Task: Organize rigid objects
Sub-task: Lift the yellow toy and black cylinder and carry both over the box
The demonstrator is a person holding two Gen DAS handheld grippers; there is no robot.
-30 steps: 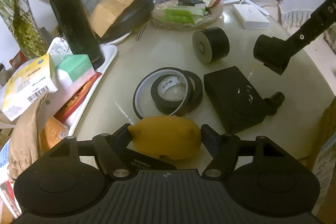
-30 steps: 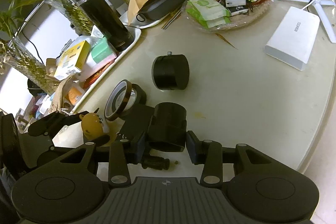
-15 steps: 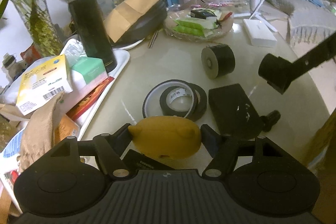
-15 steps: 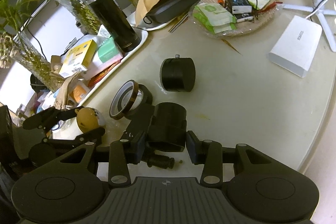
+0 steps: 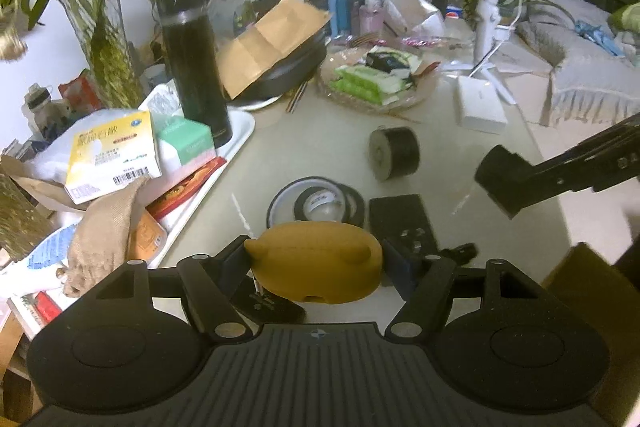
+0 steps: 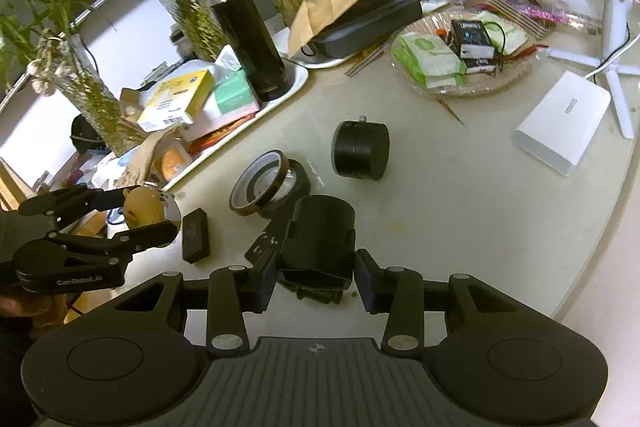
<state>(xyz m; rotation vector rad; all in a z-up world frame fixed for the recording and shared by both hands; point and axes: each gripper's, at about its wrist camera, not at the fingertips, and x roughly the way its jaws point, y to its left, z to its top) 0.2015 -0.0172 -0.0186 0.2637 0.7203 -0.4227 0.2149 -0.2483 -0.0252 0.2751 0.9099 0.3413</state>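
Two objects are held clear of the table (image 6: 480,211) at this moment, one in each gripper. A yellow toy (image 5: 316,261), rounded and with small ear-like bumps, is clamped between the pads of the left gripper (image 5: 316,263); from the right wrist view it is seen raised above the table's near-left edge, beside the cluttered white tray (image 6: 298,83). A black cylinder (image 6: 320,239) is pinched between the pads of the right gripper (image 6: 316,277), and from the left wrist view it is seen hanging in the air over the right part of the table, with nothing beneath it but bare surface. Left on the table are several rigid things: a second black cylinder (image 6: 360,155) lying on its side near the middle, two tape rolls (image 6: 268,191) leaning on each other just in front of it, a flat black plate (image 5: 402,223) beside the rolls, and a small black block (image 6: 195,235) near the left gripper. No sorted group or receiving container can be made out, so the task is judged to be at an early or middle stage: two items are picked up but not yet placed, and at least five loose pieces are yet to be handled. Where the held items are meant to go cannot be told from these views.
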